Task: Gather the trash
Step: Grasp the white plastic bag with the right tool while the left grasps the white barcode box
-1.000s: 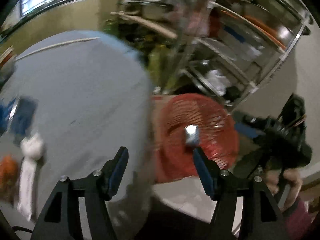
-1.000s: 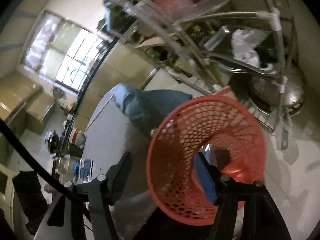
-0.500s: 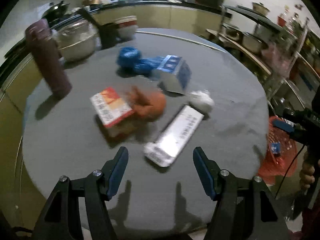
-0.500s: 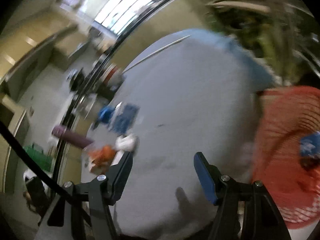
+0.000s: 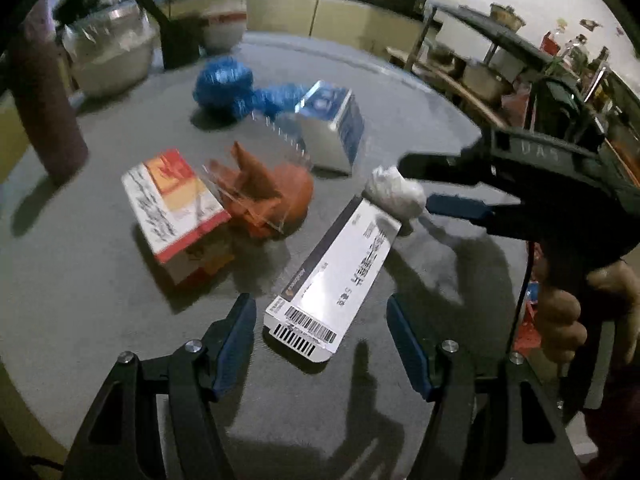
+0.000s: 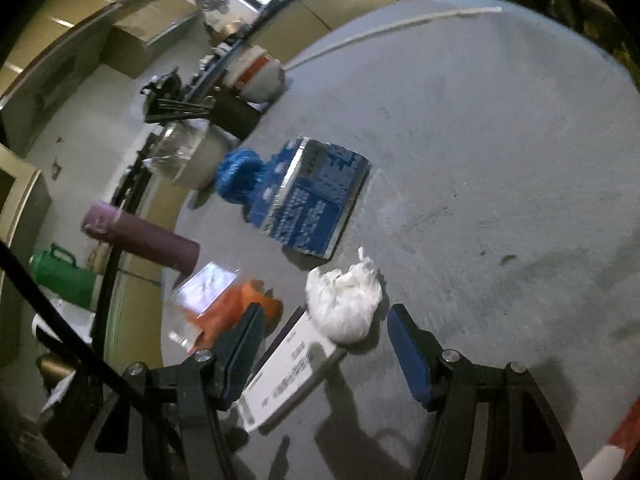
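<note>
Trash lies on a round grey table (image 5: 100, 312). A long white box with a barcode (image 5: 336, 280) lies just ahead of my open left gripper (image 5: 320, 340), its near end between the fingertips but untouched. A crumpled white tissue (image 5: 394, 194) sits at the box's far end. My right gripper (image 5: 414, 182) reaches in from the right, open, with the tissue (image 6: 344, 304) just ahead of its fingertips (image 6: 322, 336) and not pressed. An orange wrapper (image 5: 272, 196), a red-and-white box (image 5: 172, 208), a blue-and-silver carton (image 5: 332, 128) and a crumpled blue bag (image 5: 228, 84) lie further back.
A purple bottle (image 5: 48, 112), a covered bowl (image 5: 112, 56), a dark utensil holder (image 5: 180, 40) and a white bowl (image 5: 224, 28) stand along the table's far left edge. A hand (image 5: 568, 320) holds the right gripper. The red basket's rim (image 6: 624, 428) shows beyond the table's edge.
Both views swung from the red mesh basket beside the table back over the tabletop. Both grippers have come down toward the white box and the tissue, jaws still open and empty.
</note>
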